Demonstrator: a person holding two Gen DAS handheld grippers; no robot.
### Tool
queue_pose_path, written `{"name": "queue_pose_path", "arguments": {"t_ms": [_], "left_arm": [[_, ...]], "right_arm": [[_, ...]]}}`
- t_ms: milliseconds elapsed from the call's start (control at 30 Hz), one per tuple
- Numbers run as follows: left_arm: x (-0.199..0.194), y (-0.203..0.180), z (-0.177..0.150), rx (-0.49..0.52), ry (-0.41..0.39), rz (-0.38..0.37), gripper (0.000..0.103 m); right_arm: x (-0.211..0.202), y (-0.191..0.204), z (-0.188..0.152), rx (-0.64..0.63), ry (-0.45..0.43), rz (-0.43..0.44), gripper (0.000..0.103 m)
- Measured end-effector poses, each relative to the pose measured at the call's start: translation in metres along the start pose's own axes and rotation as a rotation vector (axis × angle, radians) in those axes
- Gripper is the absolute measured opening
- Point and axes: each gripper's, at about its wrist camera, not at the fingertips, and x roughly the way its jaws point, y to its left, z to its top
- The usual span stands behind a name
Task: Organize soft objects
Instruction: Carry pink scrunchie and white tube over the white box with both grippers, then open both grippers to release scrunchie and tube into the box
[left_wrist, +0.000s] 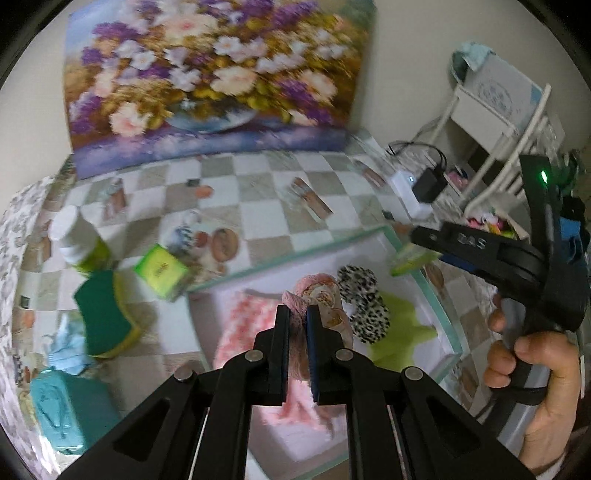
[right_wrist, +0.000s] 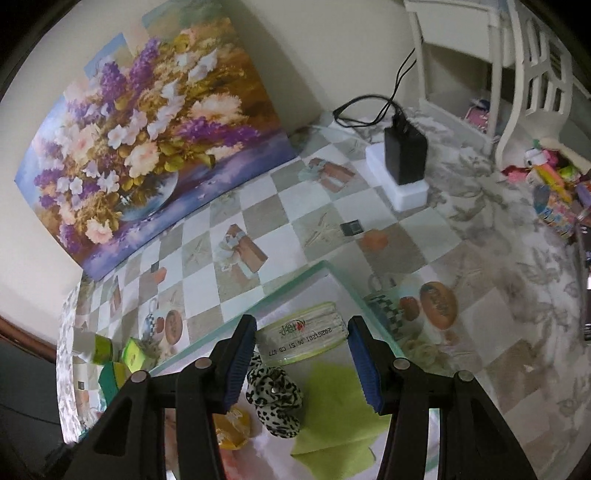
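Overhead, left gripper (left_wrist: 297, 325) around pink cloth (left_wrist: 295, 354).

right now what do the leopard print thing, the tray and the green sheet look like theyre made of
Leopard print thing: soft fabric, looks plush and matte, coiled like a scrunchie.
Tray: probably glass or clear acrylic; its edges are see-through and green-tinted, and its white base looks glossy.
Green sheet: thin matte cloth, perhaps felt or microfiber; it lies limp and flat.

I see soft, even indoor light with faint shadows. The left view smears with motion blur across the flower painting (left_wrist: 214, 74) and sponge (left_wrist: 105, 314); my right view is sharper. Fisheye bending and dark vignettes ring both.
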Motion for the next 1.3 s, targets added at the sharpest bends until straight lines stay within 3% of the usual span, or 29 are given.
{"name": "queue_pose_path", "arguments": {"t_ms": [433,1133,1300], "left_arm": [[0.035,-0.021,-0.007,0.016,-0.007,-0.027,0.009],[0.061,-0.02,-0.019,0.008,0.13,0.014,0.009],[0.061,-0.019,-0.019,0.004,0.145,0.021,0.009]], "right_arm": [[0.019,-0.004,-0.006,-0.004,-0.032,-0.002,0.054],[0.029,-0.018,-0.034,-0.003,0.154,-0.067,0.054],[0.03,-0.018,-0.043,-0.039,0.186,-0.118,0.054]]}}
